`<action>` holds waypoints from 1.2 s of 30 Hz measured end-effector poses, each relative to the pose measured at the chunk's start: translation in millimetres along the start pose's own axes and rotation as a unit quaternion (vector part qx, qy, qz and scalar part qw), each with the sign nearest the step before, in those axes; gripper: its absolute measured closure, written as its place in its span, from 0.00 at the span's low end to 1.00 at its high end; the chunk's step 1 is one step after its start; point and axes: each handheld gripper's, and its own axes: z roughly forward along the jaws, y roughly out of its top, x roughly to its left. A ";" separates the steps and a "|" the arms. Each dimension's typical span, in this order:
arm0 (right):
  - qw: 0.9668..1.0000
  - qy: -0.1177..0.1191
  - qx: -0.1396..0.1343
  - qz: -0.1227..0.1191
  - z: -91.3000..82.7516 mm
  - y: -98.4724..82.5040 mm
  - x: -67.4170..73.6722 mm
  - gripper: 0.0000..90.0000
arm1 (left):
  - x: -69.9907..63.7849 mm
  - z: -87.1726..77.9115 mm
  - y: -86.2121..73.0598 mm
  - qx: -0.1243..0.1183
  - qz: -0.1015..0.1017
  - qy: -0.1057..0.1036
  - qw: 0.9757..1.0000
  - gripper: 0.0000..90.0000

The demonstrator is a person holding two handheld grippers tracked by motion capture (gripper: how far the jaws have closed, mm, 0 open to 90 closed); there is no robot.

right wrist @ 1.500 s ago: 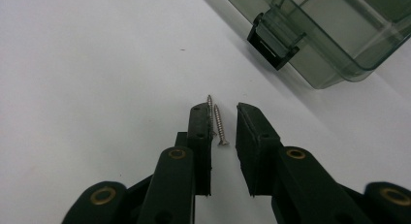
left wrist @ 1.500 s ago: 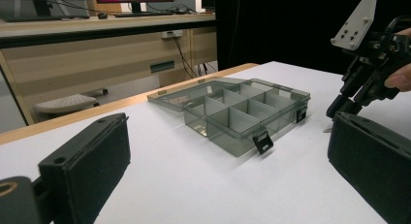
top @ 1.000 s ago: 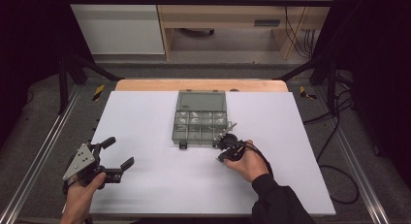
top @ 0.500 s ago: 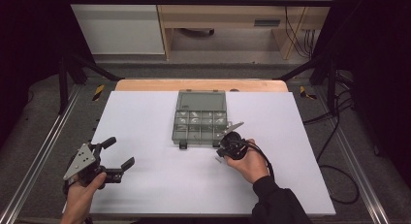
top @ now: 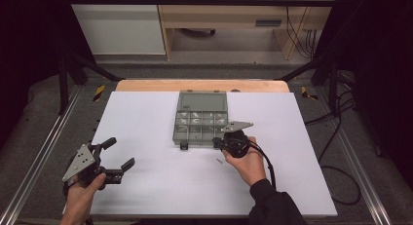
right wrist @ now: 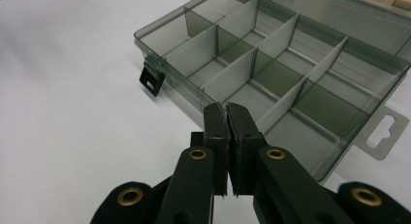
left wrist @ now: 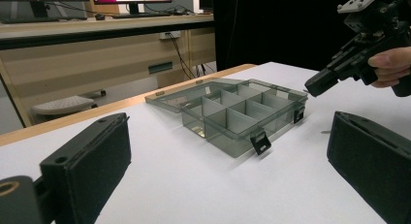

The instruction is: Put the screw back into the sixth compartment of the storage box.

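A clear grey compartment box point(top: 200, 125) lies open at the table's middle, its lid point(top: 203, 101) flat behind it; the box point(right wrist: 271, 69) has several empty-looking cells. My right gripper point(top: 221, 142) is shut and hovers at the box's front right corner. In the right gripper view its jaws point(right wrist: 227, 110) press together over the front row of cells, with nothing visible between them. My left gripper point(top: 119, 153) stands open at the front left, far from the box, its pads point(left wrist: 92, 156) wide apart and pointing at the box point(left wrist: 242, 117).
A tiny screw-like piece point(top: 219, 160) lies on the white table point(top: 146, 118) just in front of the box. Two black latches point(top: 184, 145) hang off the box's front wall. Wooden furniture and cables stand beyond the table's far edge.
The right hand has rolled, so its grey plate now shows, and has edged slightly toward the box. The left gripper has stayed put.
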 end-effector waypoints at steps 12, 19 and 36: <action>0.999 -0.026 -0.041 0.011 -3.2 5.9 -0.9 0.97 | -0.3 0.1 0.4 -0.002 -0.001 -0.004 1.000 0.02; 0.999 -0.022 -0.048 0.009 0.3 11.2 1.0 0.97 | 0.0 -1.5 1.7 -0.011 -0.002 0.000 1.000 0.02; 0.998 -0.019 -0.064 0.008 14.8 23.5 8.0 0.97 | -0.1 -3.5 3.1 -0.025 -0.005 0.005 1.000 0.02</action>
